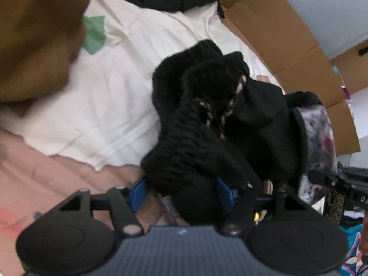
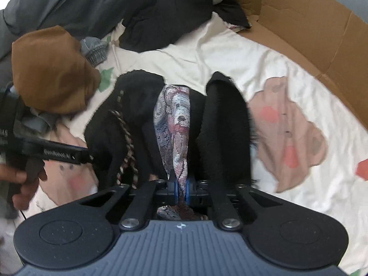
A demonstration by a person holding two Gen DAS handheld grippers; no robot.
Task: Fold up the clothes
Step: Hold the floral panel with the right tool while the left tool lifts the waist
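Item: black hooded garment, long axis running ahead of my right tool, which pinches its patterned lining; left tool grips knit bulk alongside.

We see open sheet to our right of the black hoodie. To our left a brown garment crowds it, dark clothes pile behind, and a cardboard wall closes the far right edge.

A white bed sheet with pink and green shapes, brown cardboard beside it, a pale wall behind
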